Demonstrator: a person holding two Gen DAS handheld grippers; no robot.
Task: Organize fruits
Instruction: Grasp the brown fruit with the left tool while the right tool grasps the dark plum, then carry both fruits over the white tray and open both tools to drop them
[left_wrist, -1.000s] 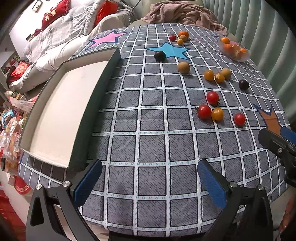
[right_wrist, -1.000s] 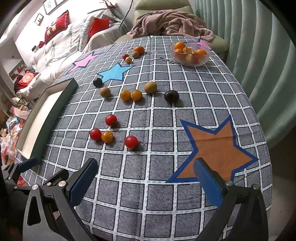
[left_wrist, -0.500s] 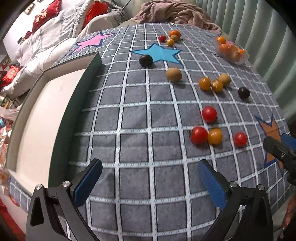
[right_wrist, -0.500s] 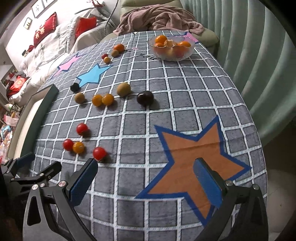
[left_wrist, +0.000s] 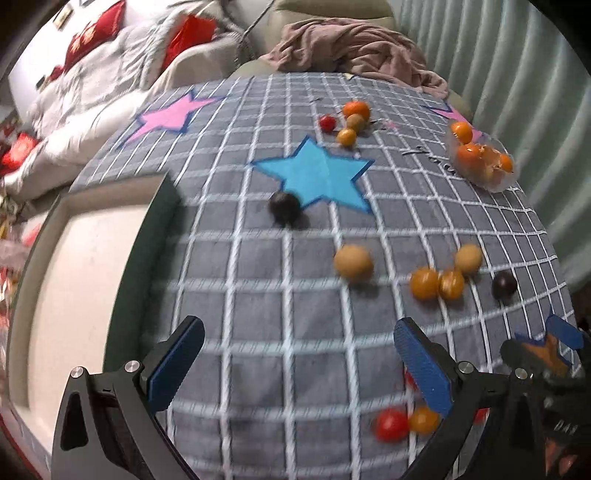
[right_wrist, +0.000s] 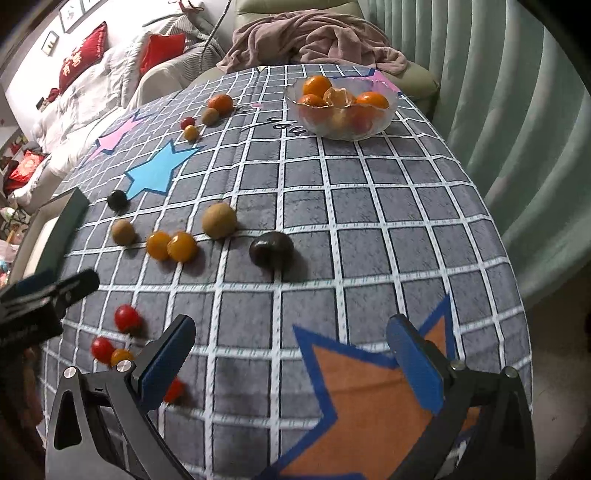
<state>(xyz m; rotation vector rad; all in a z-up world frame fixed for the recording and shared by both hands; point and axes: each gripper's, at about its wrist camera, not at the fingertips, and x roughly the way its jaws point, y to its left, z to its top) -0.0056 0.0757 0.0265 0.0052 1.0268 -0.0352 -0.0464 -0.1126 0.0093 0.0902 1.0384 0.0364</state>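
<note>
Small fruits lie scattered on a grey checked tablecloth. In the left wrist view a dark fruit rests by the blue star, a tan fruit sits mid-table, and two orange tomatoes lie to its right. My left gripper hangs open and empty over the cloth; a red tomato lies near its right finger. My right gripper is open and empty above the orange star. Ahead of it lie a dark plum and a tan fruit. A glass bowl holds oranges.
A shallow dark-rimmed white tray lies at the table's left. A pink blanket is heaped on a chair at the far end. Green curtains hang on the right, a sofa with red cushions at the far left.
Both grippers have moved forward over the table, so the fruits look nearer and larger. The red and orange tomatoes now lie beside the left gripper's right finger. Both stay open.
</note>
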